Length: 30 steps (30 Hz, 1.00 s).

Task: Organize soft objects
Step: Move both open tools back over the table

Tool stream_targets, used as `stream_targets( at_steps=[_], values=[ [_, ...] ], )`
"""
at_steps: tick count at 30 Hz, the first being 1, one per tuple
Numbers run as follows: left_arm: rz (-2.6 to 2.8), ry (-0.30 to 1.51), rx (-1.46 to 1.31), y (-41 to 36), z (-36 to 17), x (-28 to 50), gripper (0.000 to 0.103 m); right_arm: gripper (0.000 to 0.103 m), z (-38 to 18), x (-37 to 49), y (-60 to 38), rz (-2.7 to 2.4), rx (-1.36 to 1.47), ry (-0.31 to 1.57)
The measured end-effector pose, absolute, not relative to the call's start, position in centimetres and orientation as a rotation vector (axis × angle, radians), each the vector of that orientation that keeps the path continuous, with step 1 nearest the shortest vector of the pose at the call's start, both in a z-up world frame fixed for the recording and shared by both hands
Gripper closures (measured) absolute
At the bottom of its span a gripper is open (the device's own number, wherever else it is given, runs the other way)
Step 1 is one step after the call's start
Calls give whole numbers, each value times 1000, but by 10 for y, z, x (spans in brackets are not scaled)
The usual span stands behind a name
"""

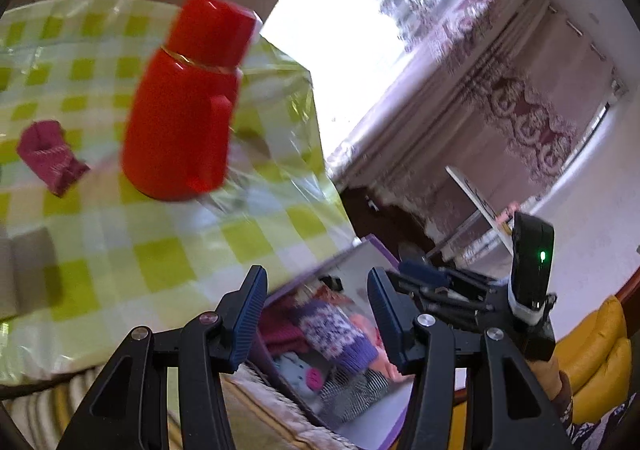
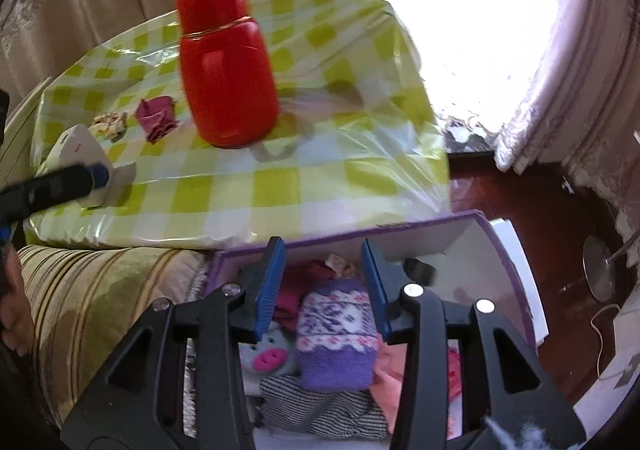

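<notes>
Left wrist view: the left hand-held gripper (image 1: 317, 314) hangs with its blue pads apart and nothing between them — released. Below it a purple-edged box (image 1: 374, 246) holds a purple patterned sock (image 1: 340, 334) on top of other soft things, among them a grey plush toy (image 1: 298, 372) and a striped cloth (image 1: 352, 390). On the desk (image 1: 168, 250), under a green checked cover, a red flask (image 1: 184, 101) stands upright; a maroon sock (image 1: 50, 155) lies to its left, apart from it. The right hand-held gripper's body shows at the right edge.

Right wrist view: the right hand-held gripper (image 2: 323, 290) hovers over the same box (image 2: 516, 270), pads apart on either side of the purple sock (image 2: 338, 334) without pressing it — released. The maroon sock (image 2: 157, 118) and a crumpled pale cloth (image 2: 109, 123) lie on the desk (image 2: 256, 185) left of the flask (image 2: 226, 65).
</notes>
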<state>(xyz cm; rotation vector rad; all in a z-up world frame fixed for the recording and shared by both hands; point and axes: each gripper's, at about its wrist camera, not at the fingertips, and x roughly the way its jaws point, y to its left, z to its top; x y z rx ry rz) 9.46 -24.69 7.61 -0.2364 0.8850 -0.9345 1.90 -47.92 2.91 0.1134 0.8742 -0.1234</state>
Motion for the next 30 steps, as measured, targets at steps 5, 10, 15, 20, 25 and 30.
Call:
stream_targets(
  at_steps=[5,10,15,20,25,30],
  values=[
    [-842,846,-255,-216,87,109,50,56,36,30,-453,-71,79,864],
    [-718,793,-208,-188,100,120,49,54,43,44,-427,-17,48,850],
    [-615,755,-174,-160,109,134,44,54,48,60,-405,23,17,837],
    [-535,753,-133,-138,113,151,43,51,54,78,-378,66,-26,826],
    [-495,756,-115,-122,113,164,40,47,58,97,-350,107,-72,817],
    [-461,748,-114,-98,118,181,40,43,62,117,-321,157,-114,802]
  ],
)
